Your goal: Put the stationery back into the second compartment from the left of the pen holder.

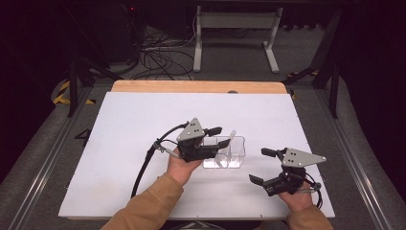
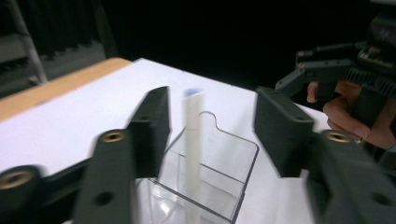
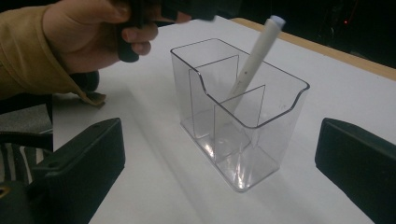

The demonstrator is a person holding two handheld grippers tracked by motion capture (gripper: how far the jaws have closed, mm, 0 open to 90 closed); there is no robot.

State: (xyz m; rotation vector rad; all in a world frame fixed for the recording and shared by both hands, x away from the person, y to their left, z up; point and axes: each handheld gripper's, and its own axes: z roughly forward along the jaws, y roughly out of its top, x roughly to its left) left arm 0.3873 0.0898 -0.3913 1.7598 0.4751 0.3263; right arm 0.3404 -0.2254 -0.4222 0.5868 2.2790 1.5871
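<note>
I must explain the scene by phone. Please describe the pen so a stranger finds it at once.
On the white table board stands a clear plastic divided holder. Inside leans a white pen with a pale blue tip, tilted, the one opaque thing in it.

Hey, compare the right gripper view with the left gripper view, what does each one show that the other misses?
Right gripper view alone: the clear organizer's inner dividers, the pen's lean against the back wall, and the tan sleeve of the hand holding the left tool.

Left gripper view alone: the right tool farther off, fingers wrapped around it, and the left tool's own jaws standing apart on either side of the pen.

Both: the white pen with a blue tip in the clear organizer, the white table and its wooden edge.
</note>
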